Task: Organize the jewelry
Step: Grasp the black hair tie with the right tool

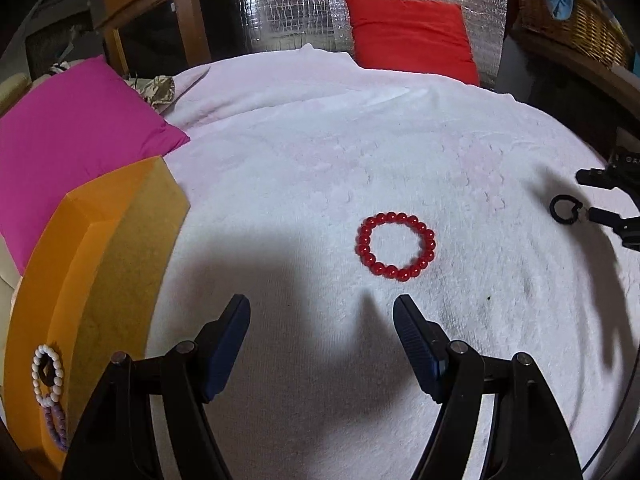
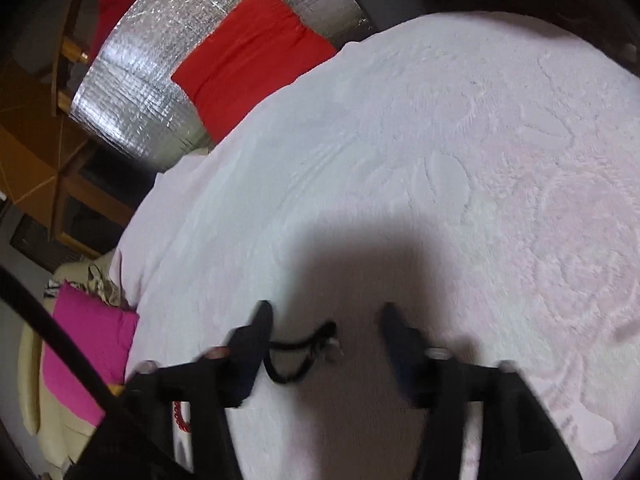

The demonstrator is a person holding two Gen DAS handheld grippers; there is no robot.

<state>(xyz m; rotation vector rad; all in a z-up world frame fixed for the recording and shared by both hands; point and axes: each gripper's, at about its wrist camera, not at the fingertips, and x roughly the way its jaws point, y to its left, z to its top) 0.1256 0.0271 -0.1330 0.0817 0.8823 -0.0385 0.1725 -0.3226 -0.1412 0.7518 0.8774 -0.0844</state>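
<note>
fluffy white blanket [image 1: 320, 152], round glossy red bead bracelet [image 1: 395, 246]

Both tools are built of matte black plastic. The left gripper [image 1: 322, 308] has two angular black arms tapering to dark blue ribbed fingers [image 1: 414, 340], with round silver screw heads at the joints. The right gripper [image 2: 326, 316], blurred, shows the same black arms, bluish pads and pale screw heads, and a black cable [image 2: 52, 332] curves past its left side.

The left hand-held gripper [image 1: 322, 312] points down, its jaws wide apart. The right hand-held gripper [image 2: 326, 318] tilts down too, jaws apart.
</note>
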